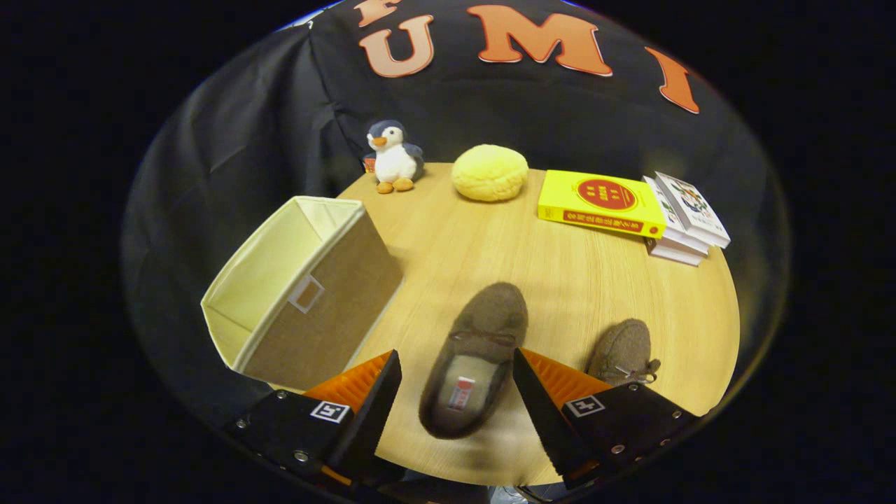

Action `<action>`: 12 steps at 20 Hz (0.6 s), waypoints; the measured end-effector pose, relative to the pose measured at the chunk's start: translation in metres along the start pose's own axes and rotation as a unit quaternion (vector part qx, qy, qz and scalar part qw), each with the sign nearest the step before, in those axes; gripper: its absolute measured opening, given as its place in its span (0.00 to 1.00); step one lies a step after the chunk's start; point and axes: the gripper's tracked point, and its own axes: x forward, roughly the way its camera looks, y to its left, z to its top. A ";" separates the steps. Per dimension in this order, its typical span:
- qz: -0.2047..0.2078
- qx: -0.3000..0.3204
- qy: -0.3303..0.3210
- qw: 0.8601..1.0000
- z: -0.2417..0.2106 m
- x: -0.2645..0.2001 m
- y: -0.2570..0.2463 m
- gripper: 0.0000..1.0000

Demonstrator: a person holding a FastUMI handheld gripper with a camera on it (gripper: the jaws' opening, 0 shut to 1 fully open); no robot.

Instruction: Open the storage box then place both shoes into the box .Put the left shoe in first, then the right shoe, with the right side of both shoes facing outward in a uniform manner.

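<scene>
- Wooden table (560, 280), pale and smooth, carries everything; we think a shoe can slide on it easily.
- Fabric storage box (308, 294) stands near the left fingertip, already open, with a cream lining and a woven brown wall. We judge it soft-sided, so it may shift if we push.
- Brown slipper (479, 357) lies between the two fingers of our gripper (456, 364), toe pointing away. The fingers are spread wide and touch nothing. It looks light, fuzzy and floppy, so we would pinch the sides near the heel opening.
- Second slipper (621, 350) lies just beyond the right finger, partly hidden.
- Books (602, 204), a yellow cushion (490, 173) and a penguin toy (394, 155) stay far behind.
</scene>
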 end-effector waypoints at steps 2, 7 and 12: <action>-0.009 0.000 0.017 1.000 -0.015 0.009 -0.012 0.95; -0.047 0.010 0.019 0.999 -0.027 0.044 -0.040 0.88; -0.074 0.009 0.002 0.997 -0.022 0.076 -0.057 0.75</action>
